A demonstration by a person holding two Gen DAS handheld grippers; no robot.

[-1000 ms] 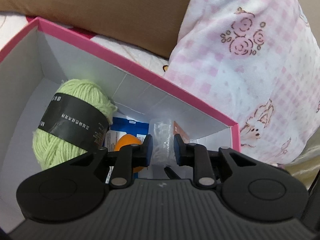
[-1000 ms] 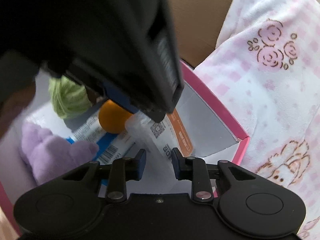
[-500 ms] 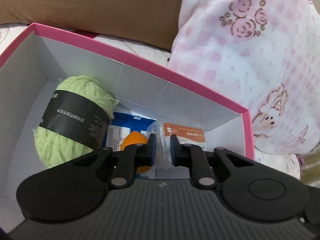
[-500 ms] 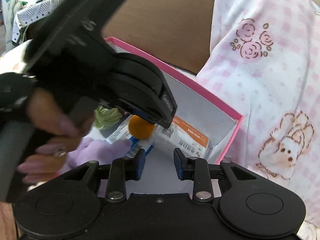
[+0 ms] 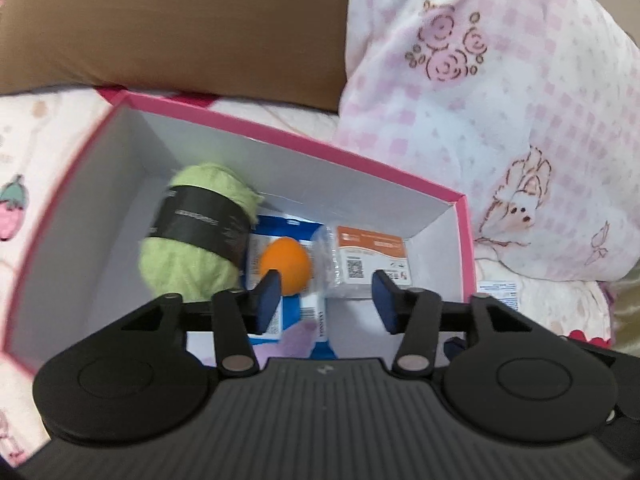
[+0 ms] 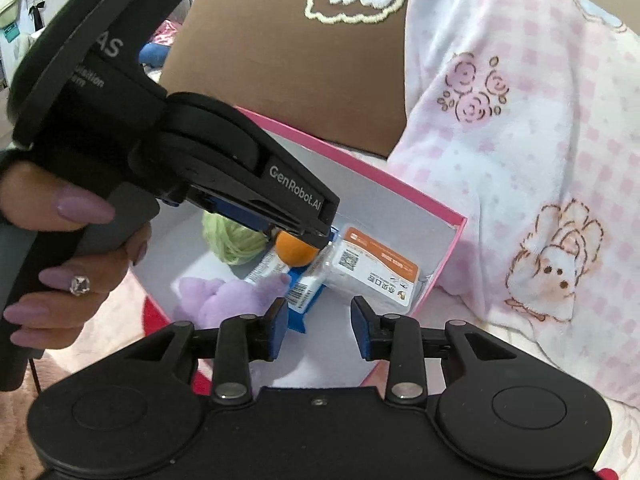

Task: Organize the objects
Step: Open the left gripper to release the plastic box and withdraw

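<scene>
Everything here sits around the pink box, open-topped with white inside walls, lying on a soft bedspread.

Inside the pink box: a ball of light green yarn with a black paper band takes the far left part. Just right of it an orange ball rests on a flat blue-and-white packet. Right of the ball, toward the box's right wall, lies a clear-wrapped pack with an orange-and-white label, touching or nearly touching the ball, hard to say which. A fuzzy purple plush toy lies in the near part of the box, with one bit of it over the blue packet's edge.

The left gripper hangs above the box's contents, its blue pads spread apart with nothing between them; its jaws have just been opening. From the right wrist view you see it from the side, held in a hand with a ring, its tip just over the orange ball.

The right gripper hovers over the near right corner of the box, pads parted too and empty, its jaws having just been opening as well.

Behind the box there's a brown cushion, and right of the box a pink checked blanket with roses and bunnies.
</scene>
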